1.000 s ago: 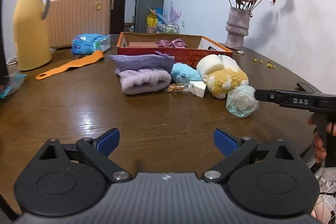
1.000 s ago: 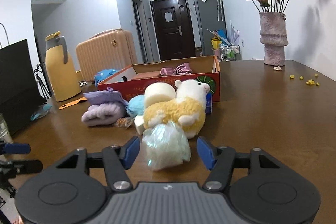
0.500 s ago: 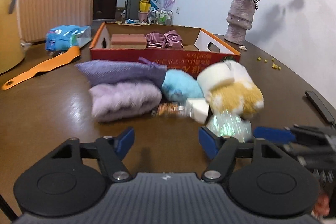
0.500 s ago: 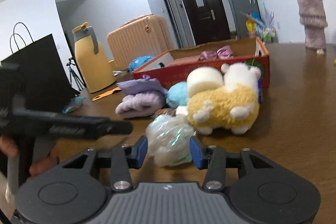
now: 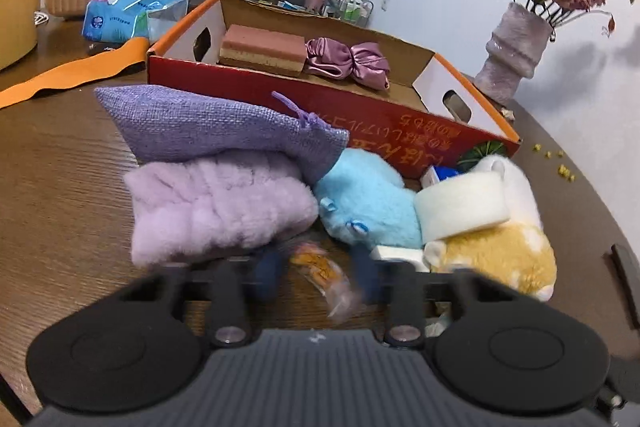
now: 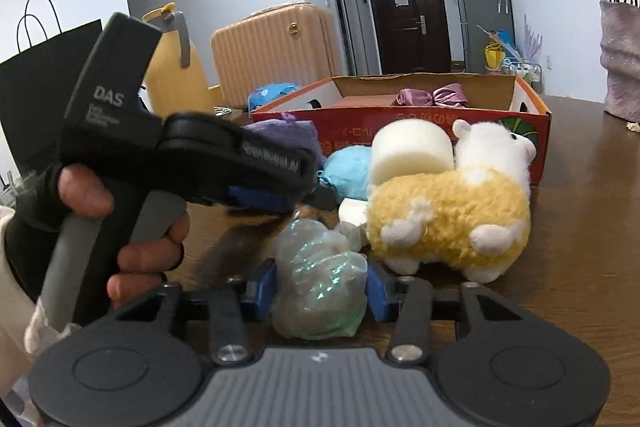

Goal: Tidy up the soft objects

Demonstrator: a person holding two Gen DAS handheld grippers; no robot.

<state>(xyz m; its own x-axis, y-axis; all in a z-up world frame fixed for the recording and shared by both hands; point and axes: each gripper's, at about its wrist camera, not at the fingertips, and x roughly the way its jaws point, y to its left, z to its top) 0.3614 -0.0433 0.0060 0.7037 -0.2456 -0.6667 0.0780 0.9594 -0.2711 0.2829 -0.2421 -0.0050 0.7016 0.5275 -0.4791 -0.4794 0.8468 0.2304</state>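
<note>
In the left wrist view my left gripper [image 5: 316,277] is blurred and its jaws are closing. A small orange snack packet [image 5: 316,265] lies between them, with a sliver of table beside one pad. Behind it are a lilac fluffy piece [image 5: 216,211], a purple drawstring pouch [image 5: 216,131], a blue plush [image 5: 368,203], a white foam roll [image 5: 460,207] and a yellow-and-white plush sheep [image 5: 500,259]. My right gripper [image 6: 320,289] is closing, both pads against a crinkly clear plastic bag [image 6: 316,263]. The red cardboard box [image 5: 360,123] holds a pink sponge [image 5: 260,49] and a satin scrunchie [image 5: 348,63].
A vase of dried roses [image 5: 512,59] stands at the back right. A blue wipes pack [image 5: 128,15] and an orange strip [image 5: 80,71] lie left of the box. A yellow thermos [image 6: 176,67], a suitcase [image 6: 276,47] and a black paper bag [image 6: 36,75] are further left. A hand [image 6: 80,191] holds the left gripper.
My left gripper moved in to the pile and its jaws narrowed around the snack packet. It now fills the left of the right wrist view. The right jaws closed in on the plastic bag.
</note>
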